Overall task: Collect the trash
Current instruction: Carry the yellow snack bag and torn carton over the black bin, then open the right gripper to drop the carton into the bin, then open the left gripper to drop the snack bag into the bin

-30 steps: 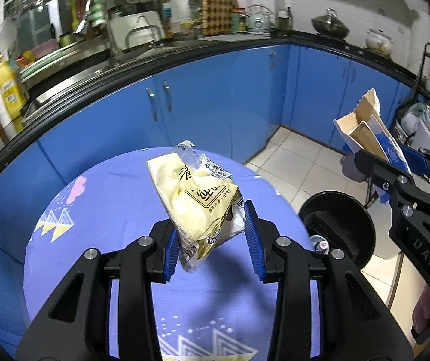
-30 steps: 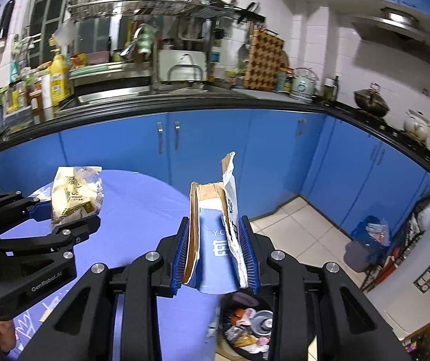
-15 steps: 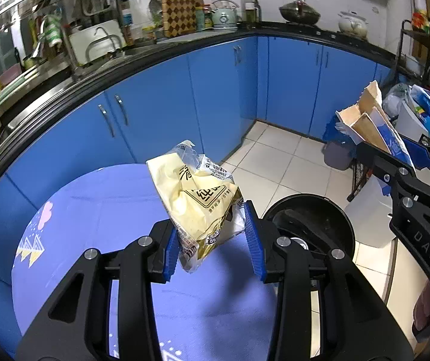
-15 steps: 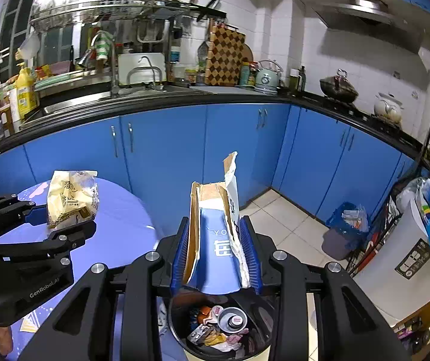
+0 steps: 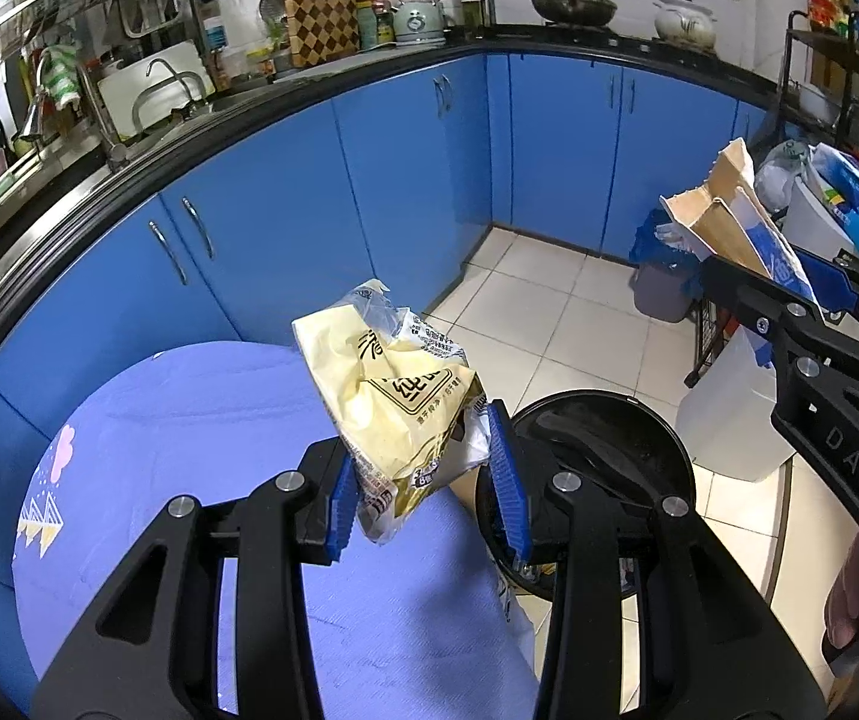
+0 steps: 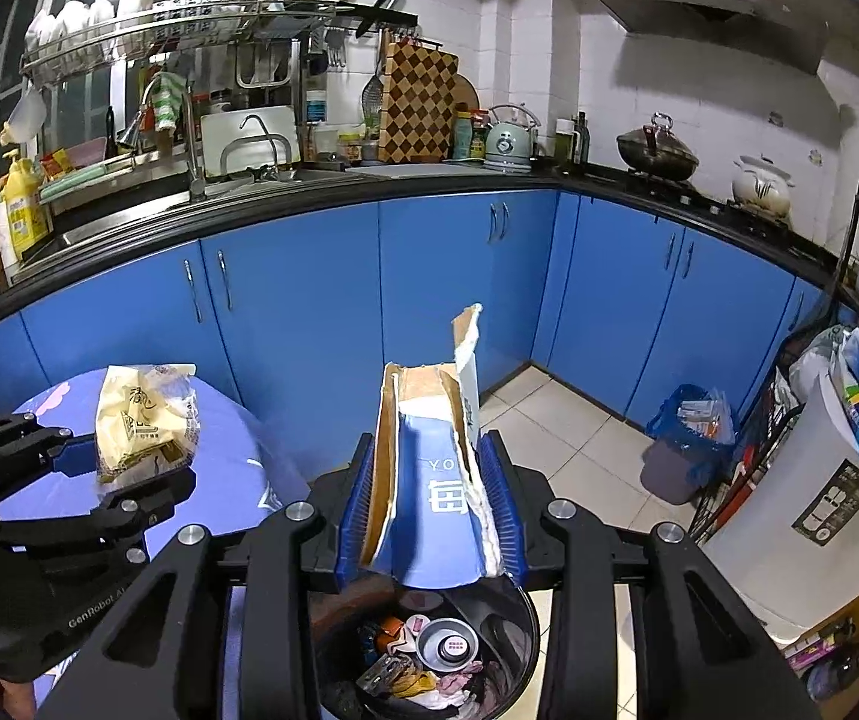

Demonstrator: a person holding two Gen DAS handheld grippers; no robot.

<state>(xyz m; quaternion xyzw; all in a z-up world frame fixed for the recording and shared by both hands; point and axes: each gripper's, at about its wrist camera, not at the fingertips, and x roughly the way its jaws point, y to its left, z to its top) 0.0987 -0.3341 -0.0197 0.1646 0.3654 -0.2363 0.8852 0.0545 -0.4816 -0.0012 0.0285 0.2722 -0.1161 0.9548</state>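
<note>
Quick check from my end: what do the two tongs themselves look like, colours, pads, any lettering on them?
Both are matte black plastic tongs with angular arms, triangular cut-outs and round silver screw heads. The left tongs and right tongs each carry ribbed bright blue pads on the inner faces. White lettering shows on the bodies: "GenRobot.AI" on the left one, "DAS" on the right. No cables or sleeves are visible.

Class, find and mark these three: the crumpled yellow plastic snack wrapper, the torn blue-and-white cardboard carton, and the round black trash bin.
Crumpled yellow plastic snack wrapper [image 5: 390, 402], left wrist view, printed front.
Torn blue-and-white cardboard carton [image 6: 435, 492], right wrist view, blue inner face.
Round black trash bin [image 6: 522, 618], right wrist view, right rim.
</note>
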